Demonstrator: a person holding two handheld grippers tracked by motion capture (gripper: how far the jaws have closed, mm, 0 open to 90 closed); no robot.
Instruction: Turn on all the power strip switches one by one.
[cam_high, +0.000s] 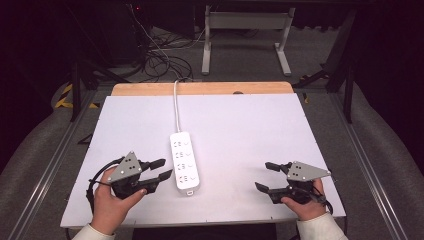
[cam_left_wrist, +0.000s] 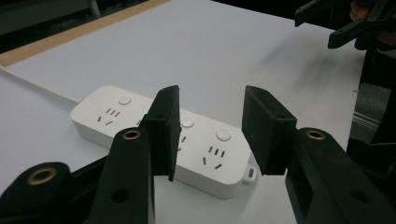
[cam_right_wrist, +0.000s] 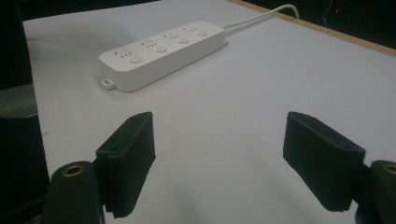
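A white power strip (cam_high: 184, 160) with several sockets lies flat on the white table sheet (cam_high: 245, 130), and its white cord (cam_high: 176, 105) runs off the far edge. My left gripper (cam_high: 166, 168) is open just left of the strip's near end, with its jaws pointing at the strip. In the left gripper view the strip (cam_left_wrist: 105, 116) lies just beyond the open gripper (cam_left_wrist: 210, 135), and nothing is held. My right gripper (cam_high: 262, 175) is open at the near right, well clear of the strip. In the right gripper view the gripper (cam_right_wrist: 219, 158) frames bare table, with the strip (cam_right_wrist: 159, 49) farther off.
A wooden board edge (cam_high: 200, 88) borders the far side of the sheet. Metal rails (cam_high: 50, 170) run along both sides of the table. Beyond it are floor cables (cam_high: 160, 55) and a grey stand (cam_high: 245, 35). The other hand's gripper (cam_left_wrist: 336, 23) shows at the top right of the left gripper view.
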